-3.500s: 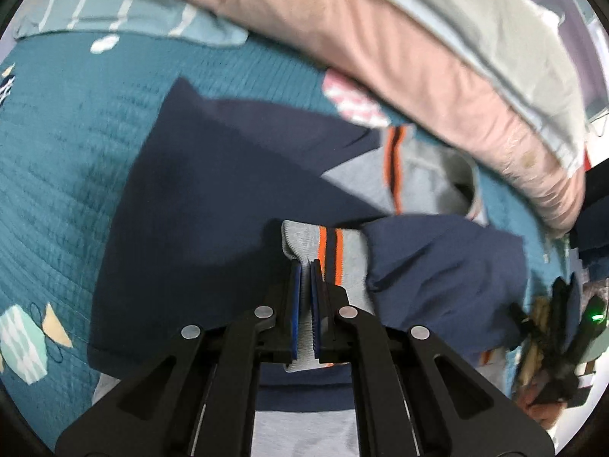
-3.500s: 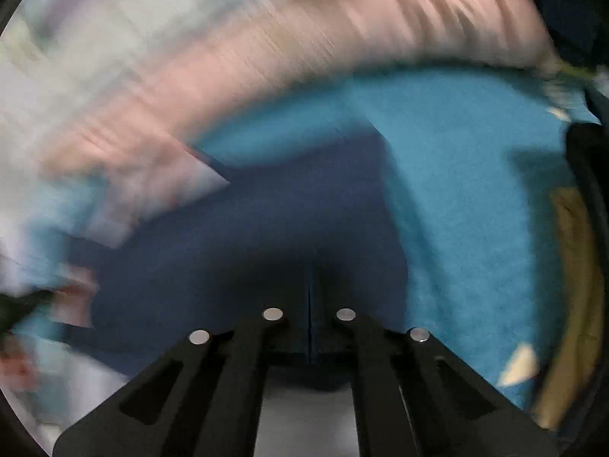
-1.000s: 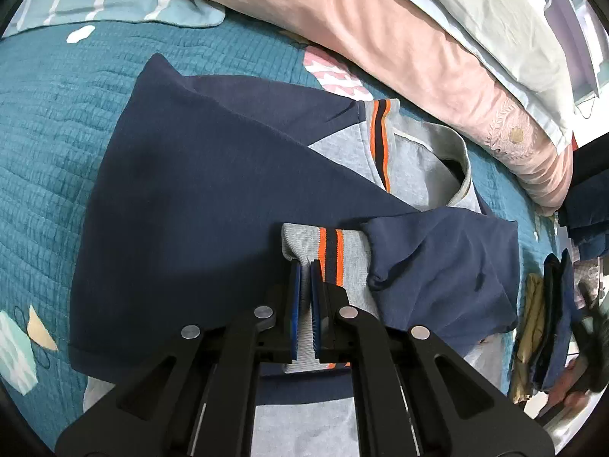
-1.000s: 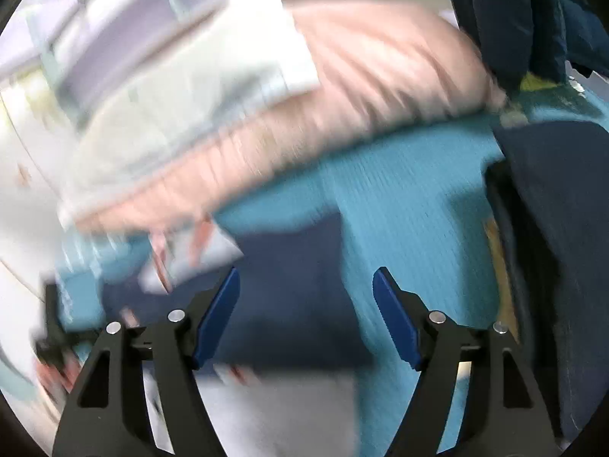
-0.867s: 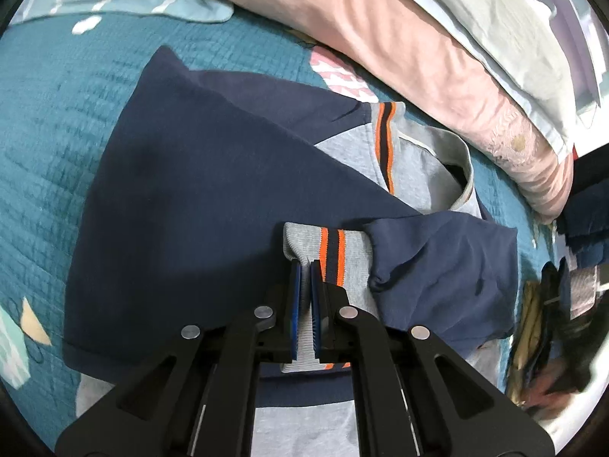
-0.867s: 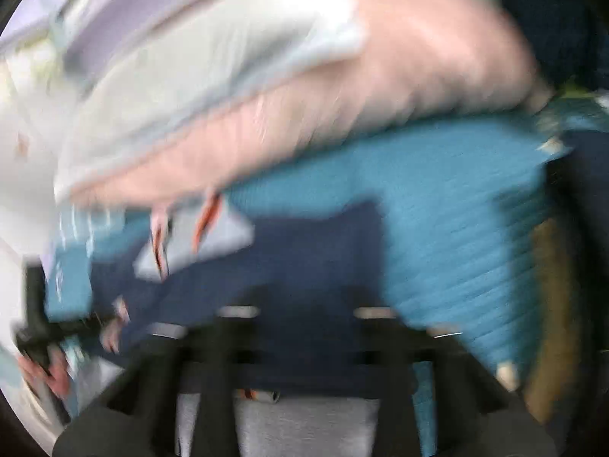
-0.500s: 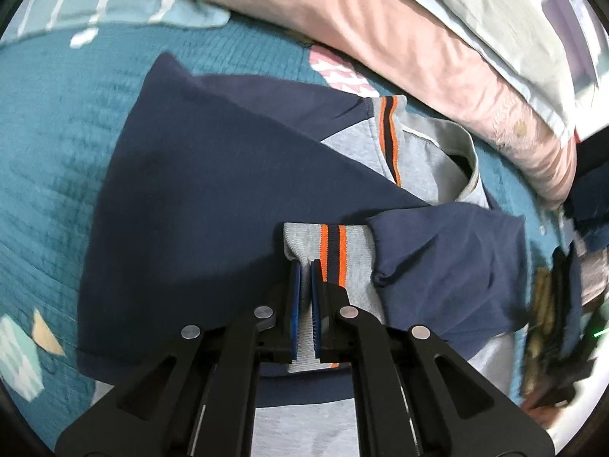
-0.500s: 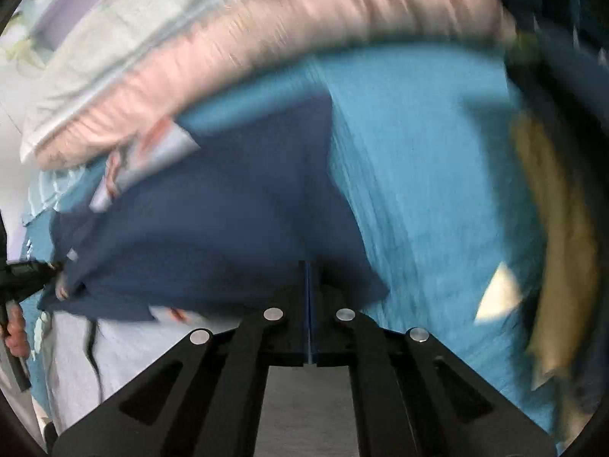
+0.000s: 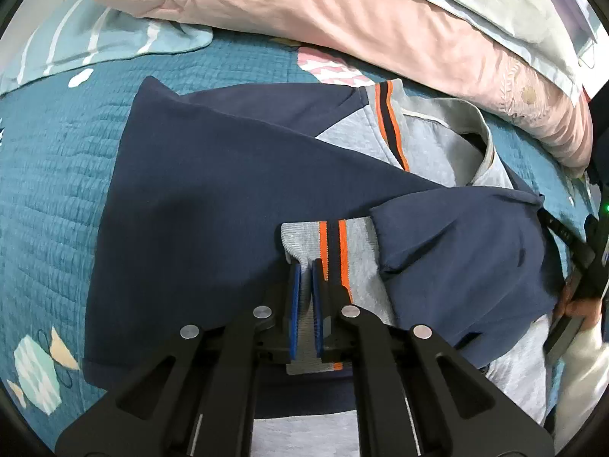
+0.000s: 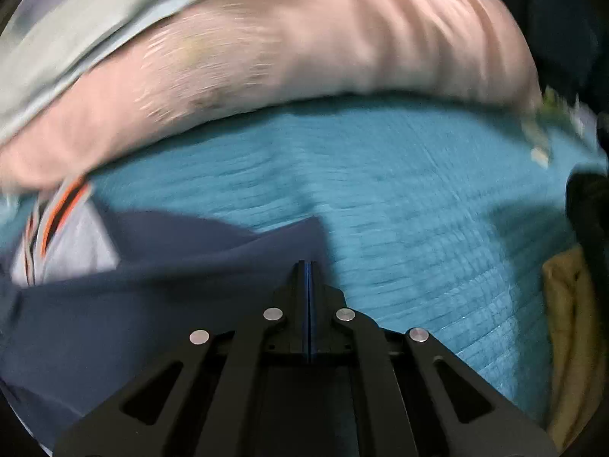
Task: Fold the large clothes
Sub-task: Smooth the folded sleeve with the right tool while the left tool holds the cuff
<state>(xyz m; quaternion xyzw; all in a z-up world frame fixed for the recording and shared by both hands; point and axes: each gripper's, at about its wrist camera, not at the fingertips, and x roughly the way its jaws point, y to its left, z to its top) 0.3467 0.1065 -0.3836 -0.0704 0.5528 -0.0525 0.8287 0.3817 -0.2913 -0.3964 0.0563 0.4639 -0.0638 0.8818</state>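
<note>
A navy and grey sweatshirt point(image 9: 213, 198) with orange and black stripes lies spread on the teal quilt point(image 9: 49, 152). One sleeve is folded across the body. My left gripper point(image 9: 303, 266) is shut on that sleeve's grey striped cuff point(image 9: 331, 236), which runs between the blue pads. In the blurred right wrist view my right gripper point(image 10: 308, 264) is shut, pads together, and no cloth shows between them. Its tip lies at the corner of the navy cloth point(image 10: 133, 304), by the quilt point(image 10: 418, 209). The left wrist view shows that gripper point(image 9: 582, 266), held by a hand point(image 9: 578, 306), at the garment's right edge.
A pink pillow point(image 9: 342, 19) and a pale green one point(image 9: 514, 11) are stacked along the far side of the bed. A striped light blue cloth point(image 9: 95, 45) lies at the far left. Tan cloth point(image 10: 567, 323) and dark clothes point(image 10: 586, 198) sit at the right edge.
My right gripper went from wide open to shut and dropped from above the pillows down to the navy cloth's corner. The left gripper kept its hold on the cuff and barely moved.
</note>
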